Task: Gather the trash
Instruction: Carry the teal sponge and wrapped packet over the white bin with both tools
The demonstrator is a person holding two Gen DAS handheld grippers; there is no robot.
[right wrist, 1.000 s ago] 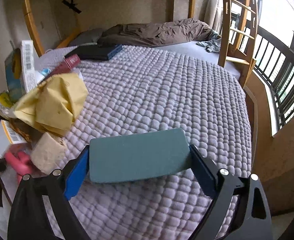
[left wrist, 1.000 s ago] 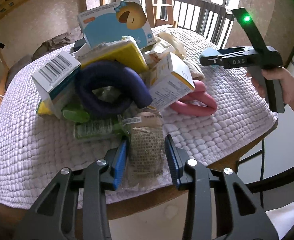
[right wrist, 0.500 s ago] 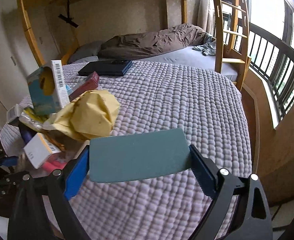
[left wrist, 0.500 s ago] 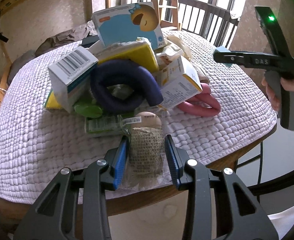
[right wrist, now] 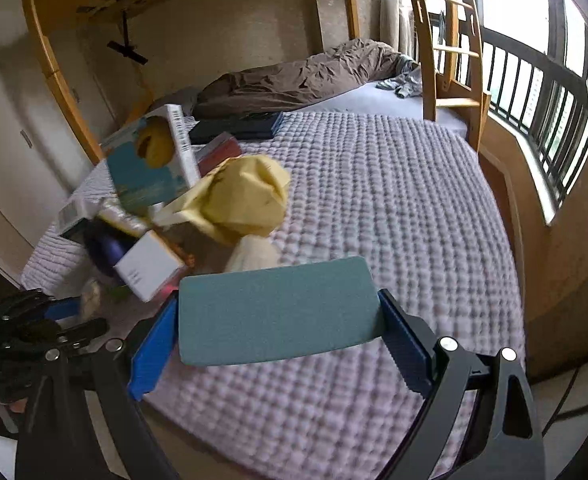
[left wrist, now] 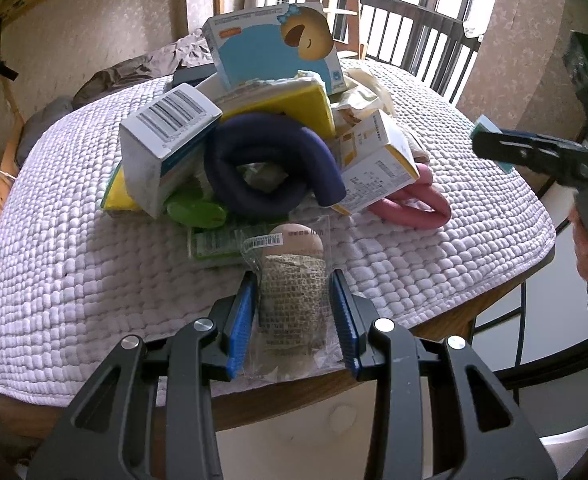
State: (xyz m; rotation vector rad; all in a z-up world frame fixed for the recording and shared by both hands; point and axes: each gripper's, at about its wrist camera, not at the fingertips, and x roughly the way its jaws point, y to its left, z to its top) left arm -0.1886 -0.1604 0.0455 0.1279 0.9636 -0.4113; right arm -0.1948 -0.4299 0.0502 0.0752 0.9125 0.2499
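Left wrist: left gripper (left wrist: pixel 291 312) clamps wrapped bandage roll (left wrist: pixel 294 300); trash pile (left wrist: pixel 261 152) behind. Right gripper (right wrist: pixel 277 336) grips teal card (right wrist: pixel 277 308).

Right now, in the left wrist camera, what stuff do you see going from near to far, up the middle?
Wrapped bandage roll between the left gripper's jaws → navy foam tube → yellow sponge → blue cartoon box.

A round wooden table (left wrist: pixel 446 324) carries a pale lilac quilted cover (right wrist: pixel 394 208); behind it a wooden bunk frame (right wrist: pixel 53 64) holds a bed with a rumpled brown blanket (right wrist: pixel 294 76); a wooden ladder (right wrist: pixel 442 52) stands at the bed's end; dark railings (right wrist: pixel 542 112) line the bright window (right wrist: pixel 526 4); beige walls surround.
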